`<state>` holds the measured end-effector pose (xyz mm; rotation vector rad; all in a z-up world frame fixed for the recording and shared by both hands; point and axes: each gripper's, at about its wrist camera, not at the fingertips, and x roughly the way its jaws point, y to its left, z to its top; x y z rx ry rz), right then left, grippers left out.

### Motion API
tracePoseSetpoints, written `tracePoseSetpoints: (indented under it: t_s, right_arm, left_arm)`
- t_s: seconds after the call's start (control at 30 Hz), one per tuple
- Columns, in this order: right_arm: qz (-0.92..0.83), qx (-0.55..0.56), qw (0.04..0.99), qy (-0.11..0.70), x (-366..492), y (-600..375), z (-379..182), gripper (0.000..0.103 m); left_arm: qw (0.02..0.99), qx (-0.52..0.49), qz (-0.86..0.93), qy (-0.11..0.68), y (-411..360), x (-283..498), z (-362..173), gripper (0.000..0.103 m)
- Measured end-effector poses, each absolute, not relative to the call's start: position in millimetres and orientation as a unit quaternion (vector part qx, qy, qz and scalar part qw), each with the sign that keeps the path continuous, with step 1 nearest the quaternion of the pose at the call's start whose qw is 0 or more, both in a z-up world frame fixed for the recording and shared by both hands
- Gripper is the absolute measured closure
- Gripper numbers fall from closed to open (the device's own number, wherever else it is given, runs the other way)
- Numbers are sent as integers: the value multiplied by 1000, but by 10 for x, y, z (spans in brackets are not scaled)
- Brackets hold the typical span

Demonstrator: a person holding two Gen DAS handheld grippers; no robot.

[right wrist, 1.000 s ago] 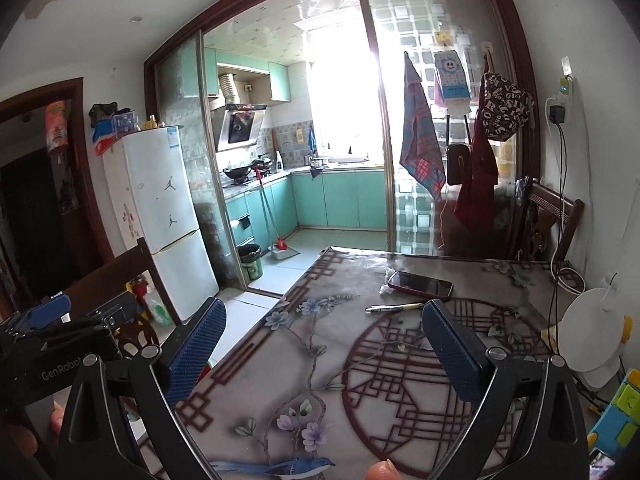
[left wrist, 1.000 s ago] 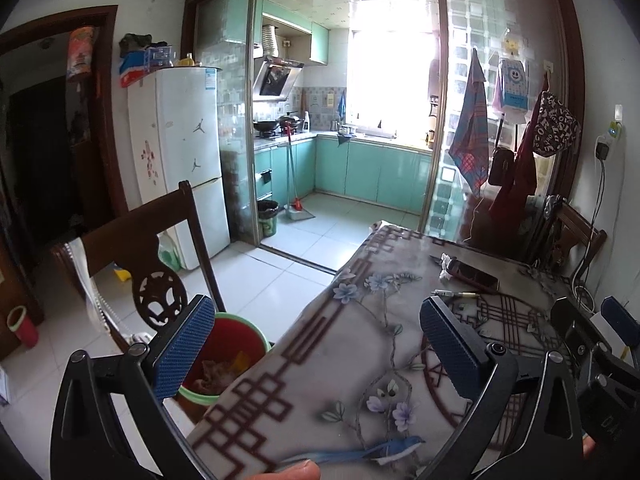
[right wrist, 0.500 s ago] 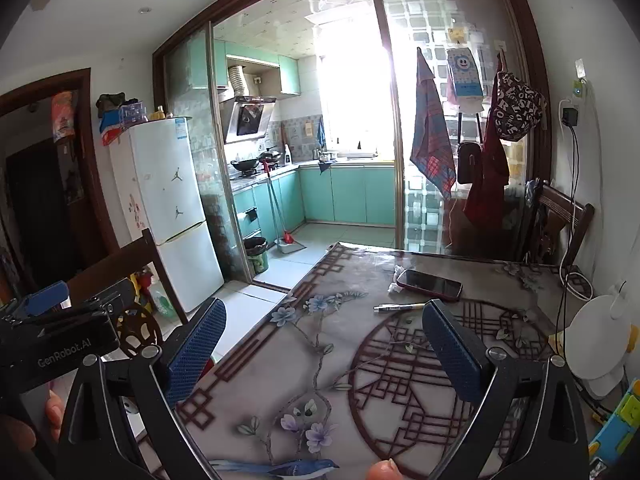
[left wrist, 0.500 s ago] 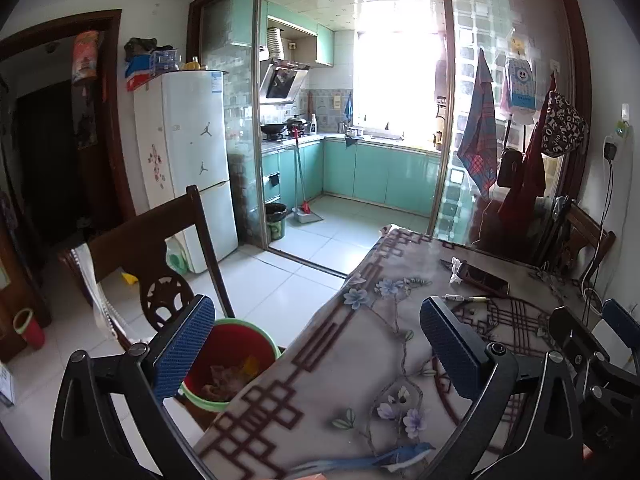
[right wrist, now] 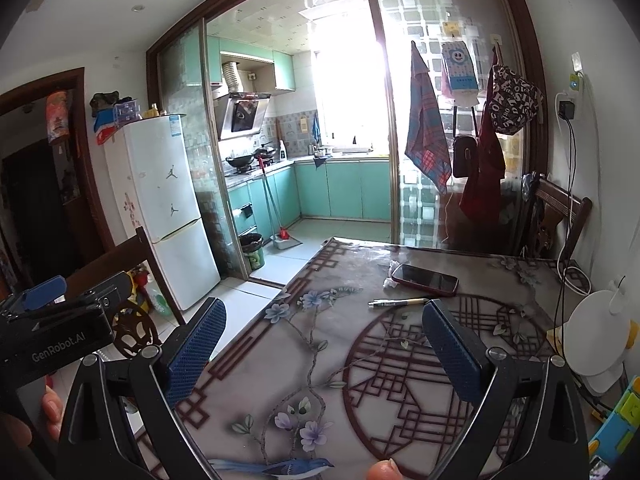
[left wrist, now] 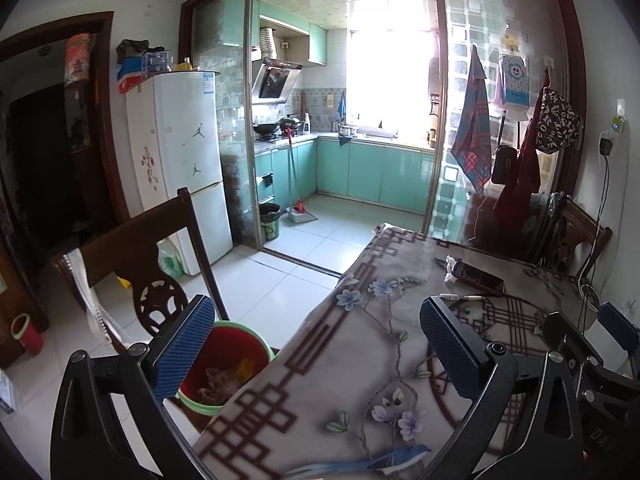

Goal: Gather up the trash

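Observation:
A crumpled white tissue (right wrist: 390,279) lies at the far side of the patterned table (right wrist: 328,360), just left of a dark phone (right wrist: 425,279); the left wrist view shows the same tissue (left wrist: 452,268). A red bin with a green rim (left wrist: 224,368), holding scraps, stands on the floor at the table's left edge. My left gripper (left wrist: 316,350) is open and holds nothing, hovering over the table's near left corner and the bin. My right gripper (right wrist: 322,348) is open too, above the near half of the table. Small dark crumbs (right wrist: 404,315) lie near a pen (right wrist: 398,302).
A wooden chair (left wrist: 140,256) stands by the bin on the left, another chair (right wrist: 560,216) at the far right. A white round device (right wrist: 596,340) with cables sits at the table's right edge. Beyond are a white fridge (left wrist: 180,160) and the kitchen doorway.
Both grippers have risen and pulled back a little, so the table and bin sit lower in both views. Both stay open and empty.

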<state>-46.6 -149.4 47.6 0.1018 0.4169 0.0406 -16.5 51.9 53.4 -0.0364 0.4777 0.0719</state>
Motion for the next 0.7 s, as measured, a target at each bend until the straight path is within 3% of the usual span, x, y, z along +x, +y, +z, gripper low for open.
tracePoseSetpoints:
  t_s: [0.7]
  right_arm:
    - [17,54,975,216,-424,-1547,368,4]
  left_arm:
    - [968,-12,22,248,430,-114,494,0]
